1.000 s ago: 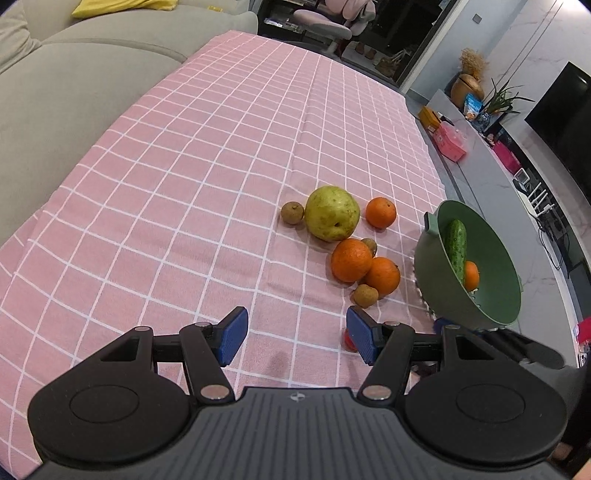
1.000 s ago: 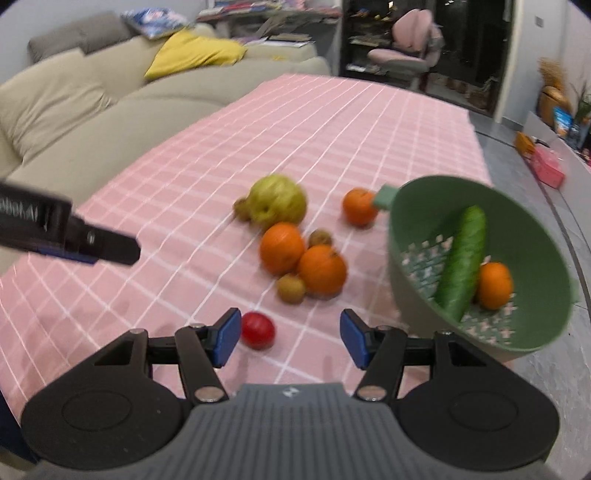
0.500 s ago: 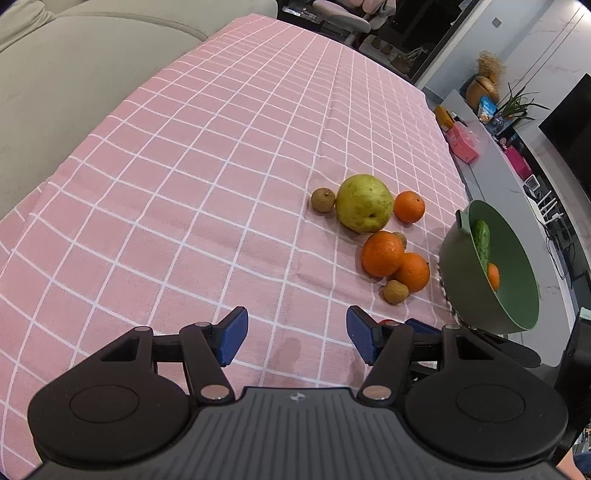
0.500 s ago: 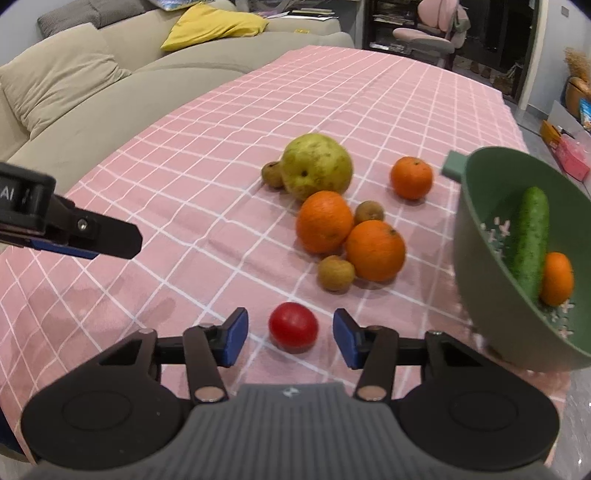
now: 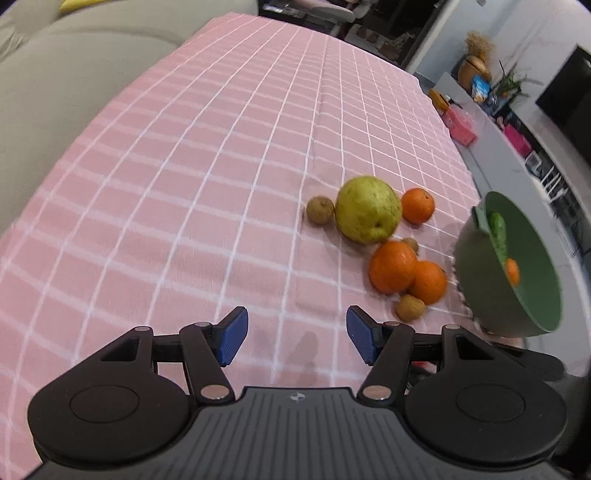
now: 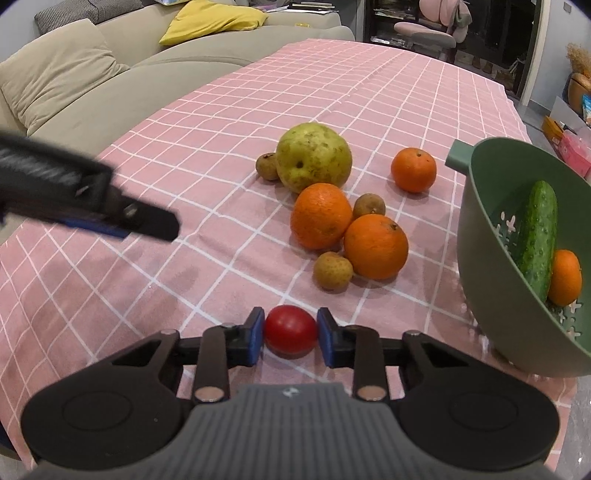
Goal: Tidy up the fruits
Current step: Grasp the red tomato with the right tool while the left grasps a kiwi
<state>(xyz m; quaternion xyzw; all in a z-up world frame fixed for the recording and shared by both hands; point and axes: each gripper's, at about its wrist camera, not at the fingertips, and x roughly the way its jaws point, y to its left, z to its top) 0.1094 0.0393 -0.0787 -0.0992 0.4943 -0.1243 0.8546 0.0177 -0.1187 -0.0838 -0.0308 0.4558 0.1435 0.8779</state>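
Note:
My right gripper (image 6: 290,335) is shut on a red tomato (image 6: 290,328) resting on the pink checked tablecloth (image 6: 221,147). Beyond it lie two big oranges (image 6: 320,216), a smaller orange (image 6: 413,170), a yellow-green pear (image 6: 314,158) and three small brown fruits (image 6: 332,271). A green colander bowl (image 6: 491,295) at the right holds a cucumber (image 6: 537,232) and an orange (image 6: 565,277). My left gripper (image 5: 294,338) is open and empty above bare cloth, left of the fruit group (image 5: 369,214); the bowl (image 5: 532,295) is at its right.
A beige sofa (image 6: 74,81) with a yellow cushion (image 6: 210,20) runs along the table's left side. A pink chair (image 6: 432,29) stands beyond the far end. The table's right edge is just past the bowl, with floor clutter (image 5: 461,125) beyond.
My right gripper moved forward and closed its jaws on the red tomato, which had lain free between open fingers. My left gripper shifted slightly and stayed open.

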